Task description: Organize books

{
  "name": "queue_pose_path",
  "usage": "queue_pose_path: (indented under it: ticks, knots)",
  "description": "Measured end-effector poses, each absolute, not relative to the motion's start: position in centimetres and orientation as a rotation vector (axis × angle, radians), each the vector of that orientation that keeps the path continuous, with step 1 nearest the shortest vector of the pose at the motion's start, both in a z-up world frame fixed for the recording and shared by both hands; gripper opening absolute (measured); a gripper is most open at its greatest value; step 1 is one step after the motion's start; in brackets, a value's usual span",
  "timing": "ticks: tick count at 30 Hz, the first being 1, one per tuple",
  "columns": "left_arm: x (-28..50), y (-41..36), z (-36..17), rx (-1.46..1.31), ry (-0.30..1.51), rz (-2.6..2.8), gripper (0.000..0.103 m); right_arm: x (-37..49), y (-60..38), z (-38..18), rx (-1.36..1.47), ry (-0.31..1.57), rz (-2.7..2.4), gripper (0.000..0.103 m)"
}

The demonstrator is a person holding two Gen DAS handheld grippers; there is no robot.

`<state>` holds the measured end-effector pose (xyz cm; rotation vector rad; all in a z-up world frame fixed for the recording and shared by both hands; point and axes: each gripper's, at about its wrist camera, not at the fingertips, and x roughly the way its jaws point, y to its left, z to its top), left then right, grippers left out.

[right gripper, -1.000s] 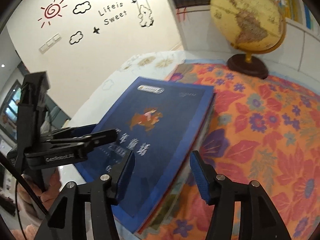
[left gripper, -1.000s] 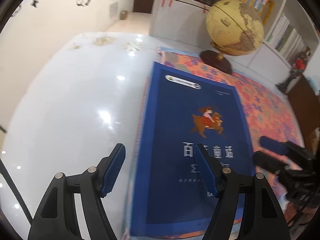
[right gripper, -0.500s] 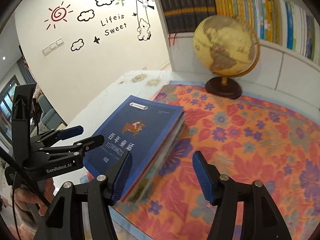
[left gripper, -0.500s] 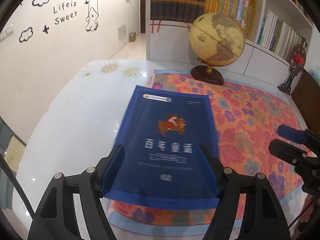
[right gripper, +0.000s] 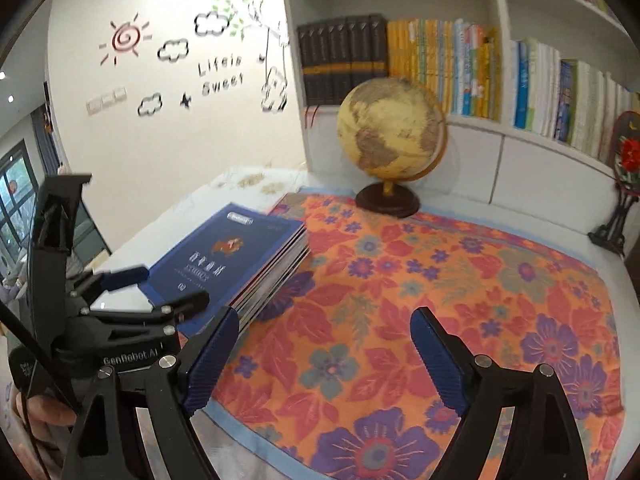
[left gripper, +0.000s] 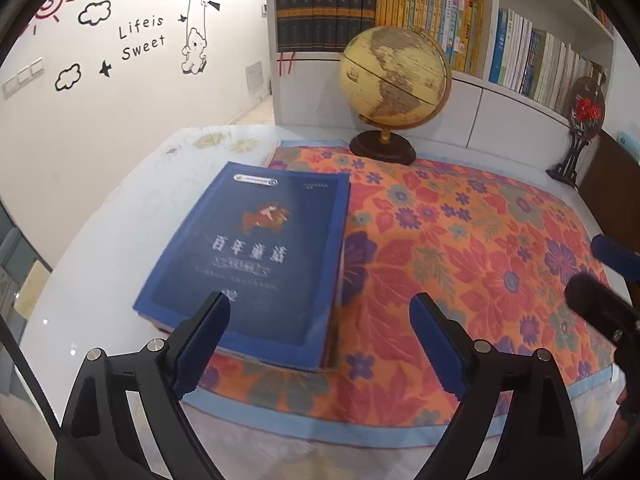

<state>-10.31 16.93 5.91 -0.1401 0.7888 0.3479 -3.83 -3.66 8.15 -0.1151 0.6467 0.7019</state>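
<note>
A stack of books topped by a dark blue book (left gripper: pixel 264 256) (right gripper: pixel 228 258) lies flat at the left edge of the flowered cloth (left gripper: pixel 460 264) (right gripper: pixel 440 300). My left gripper (left gripper: pixel 320 320) hovers over the stack's near edge, its jaws opening with nothing between them. In the right wrist view the left gripper (right gripper: pixel 160 292) shows at the lower left beside the stack. My right gripper (right gripper: pixel 324 332) hangs over the bare cloth to the right of the books, jaws opening and empty. Its fingers (left gripper: pixel 600 304) enter the left wrist view at the right edge.
A tan globe (left gripper: pixel 394 72) (right gripper: pixel 394 132) on a dark round base stands at the back of the cloth. Behind it, white shelves (left gripper: pixel 520 92) hold rows of upright books. A dark ornament stand (left gripper: pixel 580 120) sits at the far right. A white table (left gripper: pixel 100 264) surrounds the cloth.
Both grippers have pulled back and up from the blue book, which now looks smaller and farther off. Both pairs of jaws stand wider apart than before.
</note>
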Motion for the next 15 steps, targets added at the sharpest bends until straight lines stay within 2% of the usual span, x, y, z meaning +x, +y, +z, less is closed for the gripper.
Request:
queue_pose_path:
  ticks: [4,15]
  knots:
    - [-10.8,15.8,5.3,-0.126,0.786,0.389,0.093,-4.0,-4.6,7.8,-0.119,0.623,0.672,0.092]
    - [-11.7,15.4,4.8,-0.135,0.783,0.442,0.093,-4.1,-4.5,5.6,-0.118,0.673,0.703,0.092]
